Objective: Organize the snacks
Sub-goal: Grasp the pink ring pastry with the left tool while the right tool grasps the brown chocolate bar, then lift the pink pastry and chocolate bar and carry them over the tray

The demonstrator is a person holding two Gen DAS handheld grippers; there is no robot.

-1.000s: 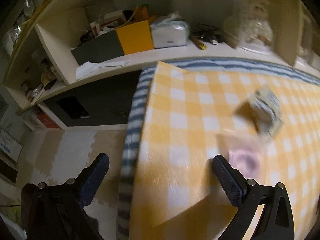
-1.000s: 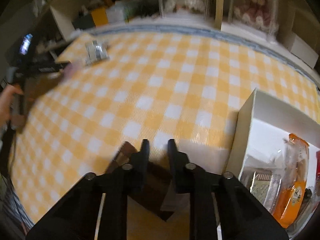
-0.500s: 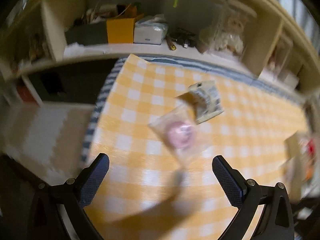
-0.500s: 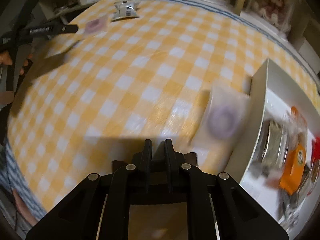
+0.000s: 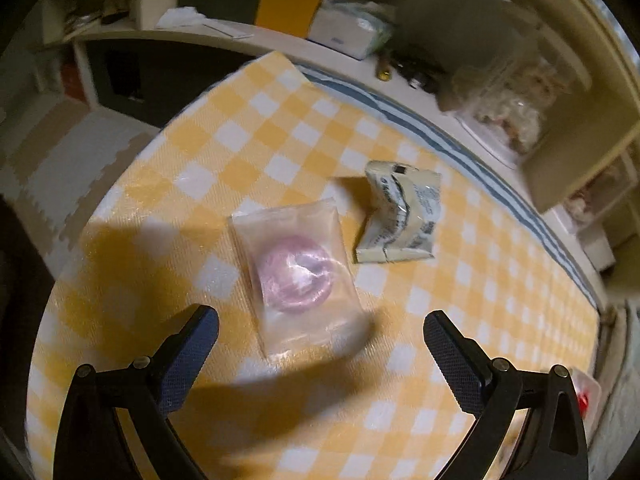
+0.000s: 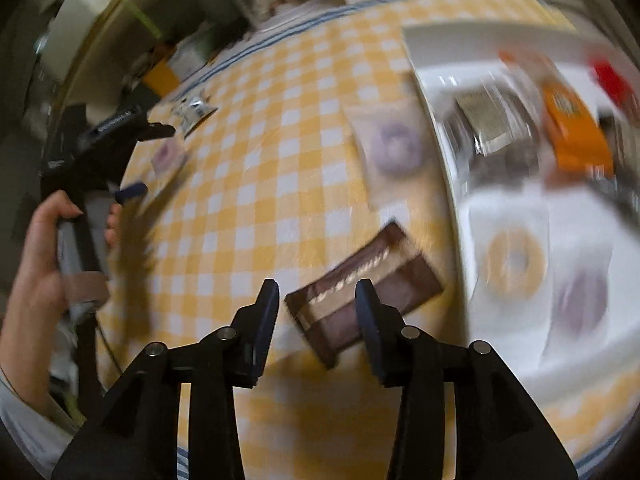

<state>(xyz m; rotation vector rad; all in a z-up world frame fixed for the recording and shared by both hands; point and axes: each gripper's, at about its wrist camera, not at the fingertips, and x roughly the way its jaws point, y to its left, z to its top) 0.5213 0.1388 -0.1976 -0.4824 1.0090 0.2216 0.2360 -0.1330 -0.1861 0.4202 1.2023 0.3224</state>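
In the left wrist view a clear packet with a pink ring snack lies on the yellow checked tablecloth, just ahead of my wide-open left gripper. A crumpled white printed packet lies beyond it. In the right wrist view, my right gripper hangs over a brown chocolate packet beside the white box. Its jaws are opening and the pads do not press the packet. A clear packet with a purple ring lies against the box wall. My left gripper shows at the far left, held by a hand.
The white box holds an orange packet, a silver packet, a red one and ring snacks. Shelves with an orange-and-dark box and a tissue pack stand behind the table. The table edge and floor mat lie at left.
My right gripper went from shut to partly open and rolled, now over the brown packet by the box. The left gripper swung so the pink ring packet sits nearer its fingers.
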